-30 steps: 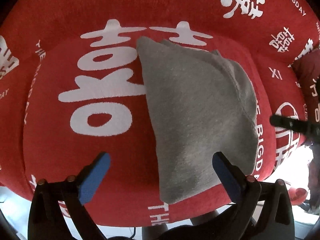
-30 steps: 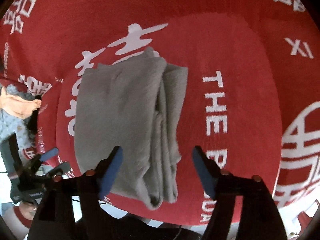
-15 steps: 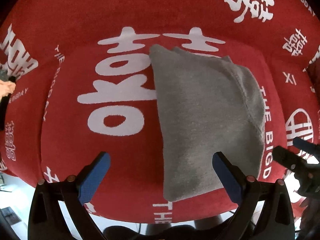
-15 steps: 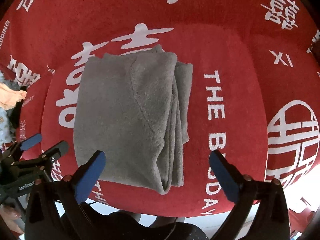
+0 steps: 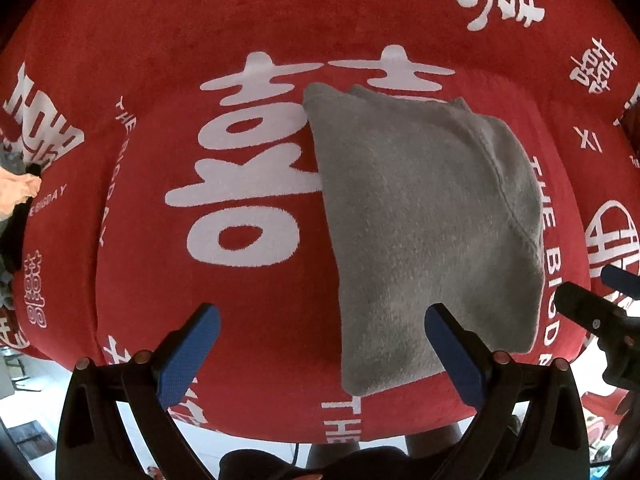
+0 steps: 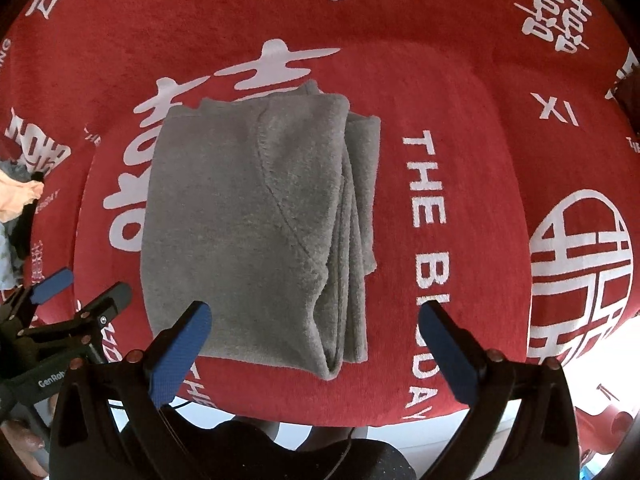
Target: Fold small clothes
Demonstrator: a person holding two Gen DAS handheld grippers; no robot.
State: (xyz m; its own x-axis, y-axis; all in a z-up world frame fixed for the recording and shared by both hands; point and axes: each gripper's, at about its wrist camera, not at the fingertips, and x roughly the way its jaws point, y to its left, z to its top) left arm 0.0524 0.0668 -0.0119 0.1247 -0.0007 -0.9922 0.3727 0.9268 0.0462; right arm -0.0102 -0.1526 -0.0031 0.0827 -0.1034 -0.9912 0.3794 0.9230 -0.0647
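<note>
Here, a folded grey garment (image 6: 256,224) lies flat on a red cover (image 5: 160,92) printed with white characters, both claws spread wide above it.

The left claw (image 5: 320,344) points down with its blue pads far apart and nothing between them; the garment's near left corner lies under its right-hand finger, not touched by it. The right claw (image 6: 316,340) likewise stands fully open and holds nothing, the garment's near edge showing below the gap between its fingers. The garment rests in a neat rectangle, with its stacked layered edges along the right side in the right wrist view, beside the printed words "THE BIG DAY". A bundle of peach and pale cloth (image 6: 16,200) sits at the far left edge, well apart from the garment.
</note>
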